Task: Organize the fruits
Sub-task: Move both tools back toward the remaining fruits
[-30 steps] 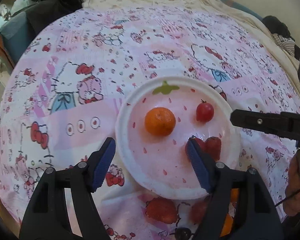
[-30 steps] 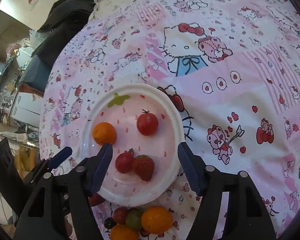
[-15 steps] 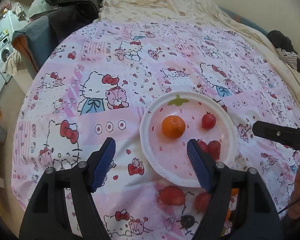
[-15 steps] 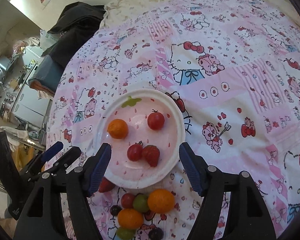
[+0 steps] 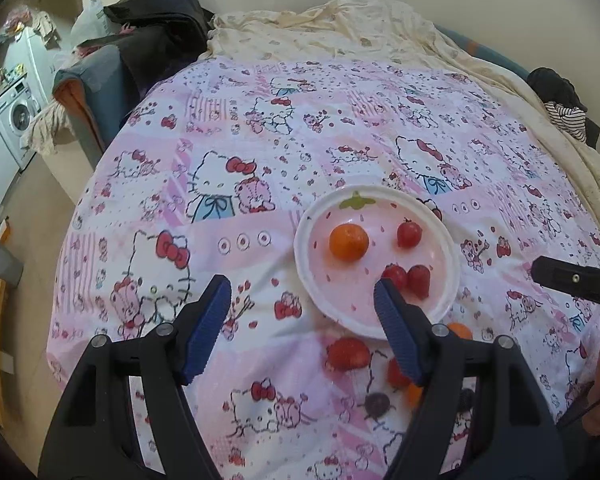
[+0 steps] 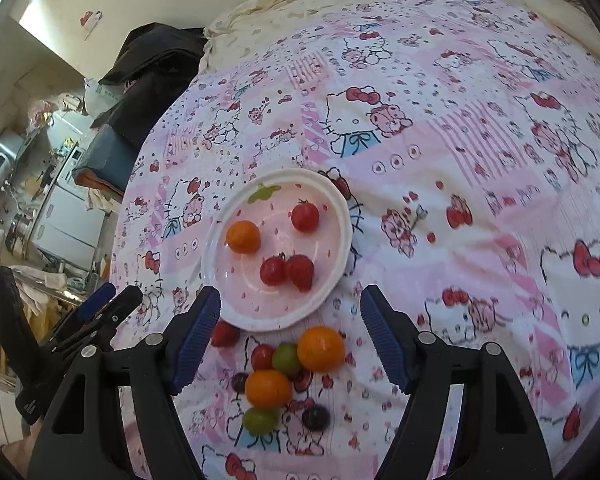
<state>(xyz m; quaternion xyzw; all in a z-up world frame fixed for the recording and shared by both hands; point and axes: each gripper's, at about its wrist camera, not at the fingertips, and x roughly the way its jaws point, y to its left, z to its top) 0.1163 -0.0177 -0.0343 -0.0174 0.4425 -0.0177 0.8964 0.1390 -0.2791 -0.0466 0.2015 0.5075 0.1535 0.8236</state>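
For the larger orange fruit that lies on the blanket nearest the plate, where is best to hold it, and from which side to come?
Grip the round orange citrus fruit across its widest middle, coming from above with the open right tongs. It is smooth and round, so no side is special, but a green grape touches its left and the white paper plate lies just beyond it. Probably set one pad on its free right side.

The left tongs (image 5: 302, 300) hide several loose fruits (image 5: 398, 372).

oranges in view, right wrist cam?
3: one orange on the plate; a second on the sheet just below its rim; a third nearer the camera. None seems hidden.
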